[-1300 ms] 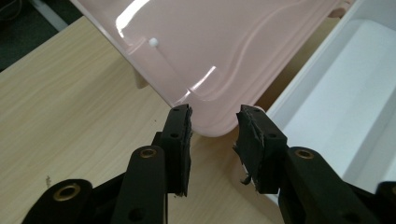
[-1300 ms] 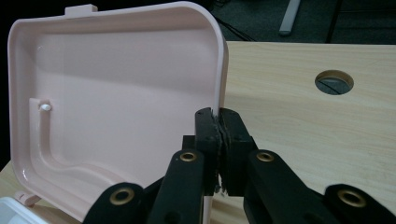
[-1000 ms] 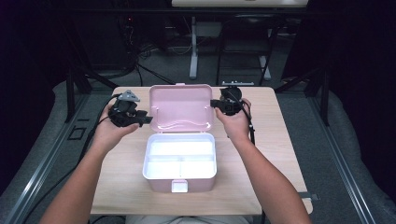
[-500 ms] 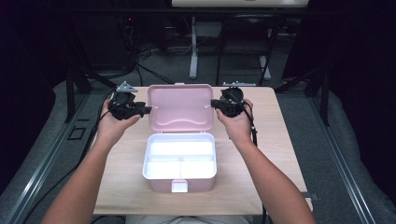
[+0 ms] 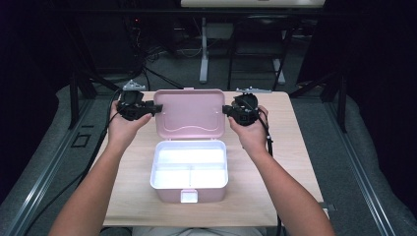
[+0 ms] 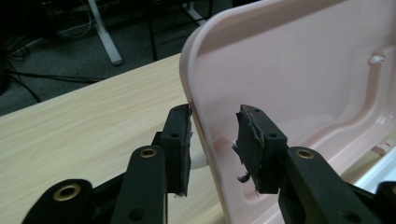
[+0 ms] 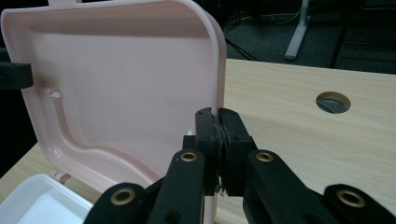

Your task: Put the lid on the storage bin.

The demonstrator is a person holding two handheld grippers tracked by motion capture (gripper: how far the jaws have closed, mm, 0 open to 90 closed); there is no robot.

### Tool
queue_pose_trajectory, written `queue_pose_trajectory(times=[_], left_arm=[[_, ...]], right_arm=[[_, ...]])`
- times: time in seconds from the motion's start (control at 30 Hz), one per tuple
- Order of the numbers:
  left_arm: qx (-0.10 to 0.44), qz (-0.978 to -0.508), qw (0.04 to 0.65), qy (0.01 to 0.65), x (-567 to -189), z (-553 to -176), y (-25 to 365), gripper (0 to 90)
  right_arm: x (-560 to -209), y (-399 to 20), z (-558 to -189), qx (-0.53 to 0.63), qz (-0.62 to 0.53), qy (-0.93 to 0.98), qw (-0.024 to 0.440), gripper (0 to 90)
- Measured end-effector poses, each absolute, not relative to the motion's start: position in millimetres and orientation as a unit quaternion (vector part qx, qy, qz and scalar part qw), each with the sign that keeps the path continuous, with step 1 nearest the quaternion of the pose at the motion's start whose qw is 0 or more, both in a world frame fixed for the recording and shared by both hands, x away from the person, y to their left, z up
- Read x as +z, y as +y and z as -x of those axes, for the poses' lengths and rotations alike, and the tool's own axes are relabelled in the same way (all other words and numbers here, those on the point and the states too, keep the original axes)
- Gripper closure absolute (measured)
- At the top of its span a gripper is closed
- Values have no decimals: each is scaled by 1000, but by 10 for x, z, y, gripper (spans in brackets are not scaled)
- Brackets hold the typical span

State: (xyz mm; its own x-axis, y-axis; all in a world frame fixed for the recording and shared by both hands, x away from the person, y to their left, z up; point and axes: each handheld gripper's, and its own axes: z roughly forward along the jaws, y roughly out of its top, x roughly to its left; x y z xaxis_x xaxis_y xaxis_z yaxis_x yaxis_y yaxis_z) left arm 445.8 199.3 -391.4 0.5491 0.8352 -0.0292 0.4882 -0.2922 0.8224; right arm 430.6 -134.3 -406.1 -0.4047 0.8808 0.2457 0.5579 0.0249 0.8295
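Box: a pink lunch box (image 5: pixel 189 169) sits mid-table with its white inside showing, split into compartments, clasp at six o'clock toward the person.
Lid: the lid (image 5: pixel 191 114) stands up from the back edge, at twelve o'clock from the tray, tipped a little away, inner face toward us.
Left gripper: the left gripper (image 5: pixel 156 107) is at nine o'clock of the lid. In the left gripper view its jaws stand partly open astride the lid's edge (image 6: pixel 205 126). One pad lies outside, close to or just brushing the rim, and the other (image 6: pixel 250 135) is inside and apart from the plastic. They've just been narrowing, with the lid's edge between them, but they are not yet clamped.
Right gripper: the right gripper (image 5: pixel 227 109) is at three o'clock of the lid. In the right gripper view the jaws are pinched tight on the lid's rim (image 7: pixel 219 93), and that's a firm hold.
Table: a light wooden table (image 5: pixel 275 162) with a round cable hole (image 7: pixel 333 101) showing beyond the right jaws.
Step in hand: to my eye the lid is held up by the right side while the left settles its grip on the other edge.
Next move: I'd judge the left jaws need to finish closing squarely on the rim. Then both hands must swing the lid together about its hinge, evenly, so it doesn't twist.
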Motion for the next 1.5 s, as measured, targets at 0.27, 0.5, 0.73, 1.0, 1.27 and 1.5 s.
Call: queue_pose_trajectory(times=[0.27,0.5,0.73,1.0,1.27,1.5], left_arm=[[224,-768,421,428,-3930,-4485,1983,742],[230,-767,421,426,-3926,-4475,1985,791],[232,-767,422,424,-3926,-4482,1968,796],[229,-767,427,421,-3924,-4493,1963,799],[228,-764,432,422,-3910,-4483,1956,805],[236,-764,432,417,-3882,-4419,1954,804]], right_arm=[[-4057,-1351,-4278,473,-514,695,174,878],[-4067,-1352,-4260,478,-512,691,177,876],[-4091,-1388,-4316,483,-514,689,165,866],[-4048,-1383,-4407,483,-511,690,170,822],[-3943,-1362,-4454,485,-509,688,181,818],[-3904,-1362,-4403,489,-505,687,183,817]])
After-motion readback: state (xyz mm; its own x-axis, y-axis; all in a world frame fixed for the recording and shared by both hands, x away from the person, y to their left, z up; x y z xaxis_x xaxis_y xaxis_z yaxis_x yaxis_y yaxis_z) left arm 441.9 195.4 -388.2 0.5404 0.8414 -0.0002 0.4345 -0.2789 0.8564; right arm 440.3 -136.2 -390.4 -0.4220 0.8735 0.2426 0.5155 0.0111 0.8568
